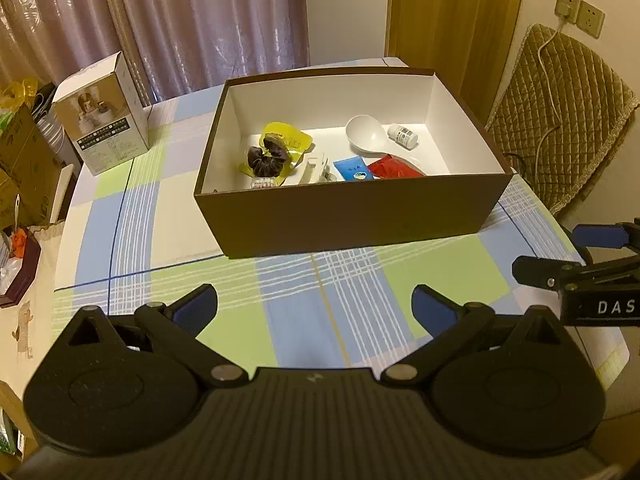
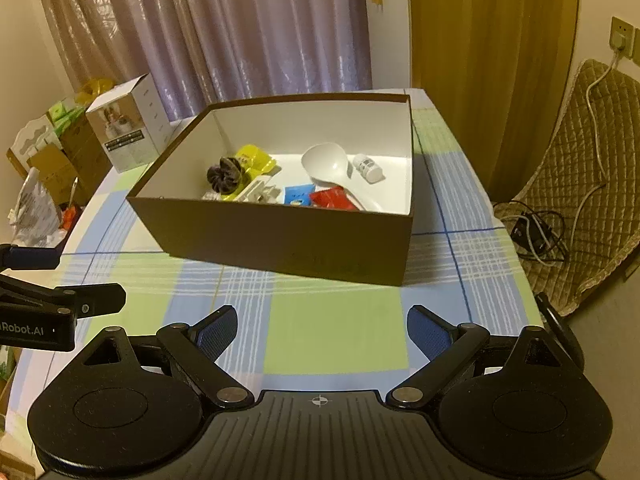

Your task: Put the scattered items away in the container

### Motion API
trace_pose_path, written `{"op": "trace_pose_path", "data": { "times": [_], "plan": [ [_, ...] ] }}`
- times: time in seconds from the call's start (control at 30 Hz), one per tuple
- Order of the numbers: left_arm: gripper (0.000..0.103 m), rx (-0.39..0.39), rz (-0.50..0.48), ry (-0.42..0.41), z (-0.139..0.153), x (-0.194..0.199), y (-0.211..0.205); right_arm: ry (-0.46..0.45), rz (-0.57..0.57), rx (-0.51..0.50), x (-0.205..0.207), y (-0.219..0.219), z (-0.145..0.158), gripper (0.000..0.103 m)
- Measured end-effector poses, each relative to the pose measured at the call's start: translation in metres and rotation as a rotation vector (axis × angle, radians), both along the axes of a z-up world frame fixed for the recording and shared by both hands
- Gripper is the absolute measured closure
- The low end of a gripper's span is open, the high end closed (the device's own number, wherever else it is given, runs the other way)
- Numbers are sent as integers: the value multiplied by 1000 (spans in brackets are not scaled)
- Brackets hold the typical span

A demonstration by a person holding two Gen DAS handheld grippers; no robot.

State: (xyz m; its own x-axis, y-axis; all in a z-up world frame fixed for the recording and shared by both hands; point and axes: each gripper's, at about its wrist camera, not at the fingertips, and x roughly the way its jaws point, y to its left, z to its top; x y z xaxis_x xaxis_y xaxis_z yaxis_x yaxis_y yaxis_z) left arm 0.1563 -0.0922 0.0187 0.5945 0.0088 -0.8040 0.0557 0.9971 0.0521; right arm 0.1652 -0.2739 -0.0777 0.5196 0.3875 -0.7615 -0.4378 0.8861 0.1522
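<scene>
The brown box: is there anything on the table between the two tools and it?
No. Only bare checked tablecloth lies between the open left tool, the open right tool and the brown box. The items already sit inside it.

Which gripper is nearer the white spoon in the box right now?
Right, only slightly. The white spoon lies toward the brown box's right side. The right gripper hovers before that half; the left gripper sits further left. Both are open, outside the box.
</scene>
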Motion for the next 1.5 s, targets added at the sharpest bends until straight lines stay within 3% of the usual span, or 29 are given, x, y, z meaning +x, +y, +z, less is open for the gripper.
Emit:
{"op": "trace_pose_path", "data": {
  "times": [0.7,1.5],
  "plan": [
    [1,1,34,33,-7,-18,2,26,18,-20,-17,1,-5,6],
    [1,24,32,24,-4,-5,1,30,21,-48,-4,7,-8,6]
  ]
}}
